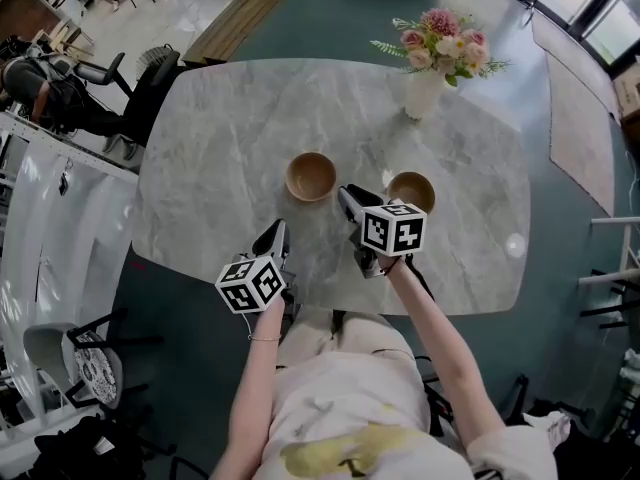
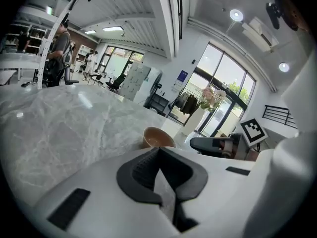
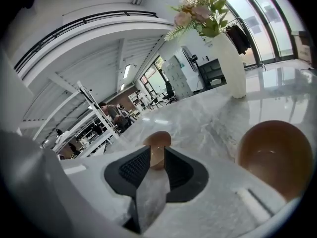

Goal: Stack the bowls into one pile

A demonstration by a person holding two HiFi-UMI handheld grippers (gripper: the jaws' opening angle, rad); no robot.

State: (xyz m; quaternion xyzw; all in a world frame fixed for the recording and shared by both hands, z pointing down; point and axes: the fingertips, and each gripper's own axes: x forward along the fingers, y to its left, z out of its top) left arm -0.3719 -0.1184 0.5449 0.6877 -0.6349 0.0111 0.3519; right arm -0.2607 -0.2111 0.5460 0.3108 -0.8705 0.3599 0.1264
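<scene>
Left bowl (image 1: pixel 311 176), right bowl (image 1: pixel 411 191) well apart on desk (image 1: pixel 220 138). Left tongs (image 2: pixel 157 150) pressed together — right tongs (image 3: pixel 152 155) slightly spread, empty.

Daylight is streaming through the windows (image 2: pixel 220 83) and glaring off the tabletop (image 3: pixel 282 92); the bowls (image 1: pixel 311 176) are casting faint shadows. Both gripper views are warping and darkening at the edges.

Brown bowl L (image 1: pixel 311 176) & bowl R (image 1: pixel 411 191) upright, empty, well apart, unstacked.

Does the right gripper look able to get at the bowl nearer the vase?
Probably yes: the right gripper is close beside that bowl, jaws slightly apart, with nothing lying between them.
</scene>
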